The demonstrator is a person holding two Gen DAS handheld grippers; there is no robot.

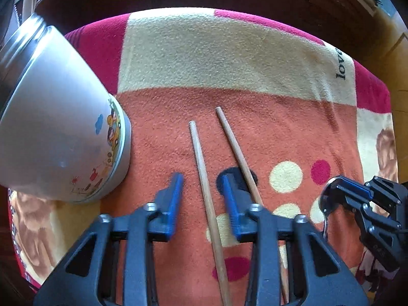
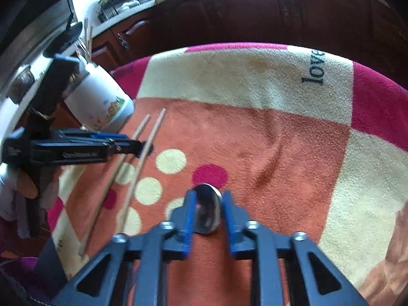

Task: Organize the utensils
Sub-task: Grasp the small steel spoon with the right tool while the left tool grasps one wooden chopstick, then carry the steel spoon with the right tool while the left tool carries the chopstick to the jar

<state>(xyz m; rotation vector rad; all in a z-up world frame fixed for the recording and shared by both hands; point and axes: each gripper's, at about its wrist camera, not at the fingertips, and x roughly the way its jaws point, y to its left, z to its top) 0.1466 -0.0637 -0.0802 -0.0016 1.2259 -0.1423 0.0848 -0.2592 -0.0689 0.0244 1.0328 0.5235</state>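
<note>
Left: white cup [image 1: 61,127] on blanketed bench [image 1: 229,58]. Left claw [image 1: 201,181] straddles one chopstick [image 1: 204,186], pads not touching; second chopstick [image 1: 237,150] just beside. Right claw [image 2: 207,200] clenched on spoon [image 2: 207,209].

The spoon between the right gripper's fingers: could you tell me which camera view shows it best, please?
The right wrist view: the spoon fills the gap between the blue fingers, its shiny bowl facing the camera. The left wrist view shows only a thin metal glint at the right gripper.
</note>
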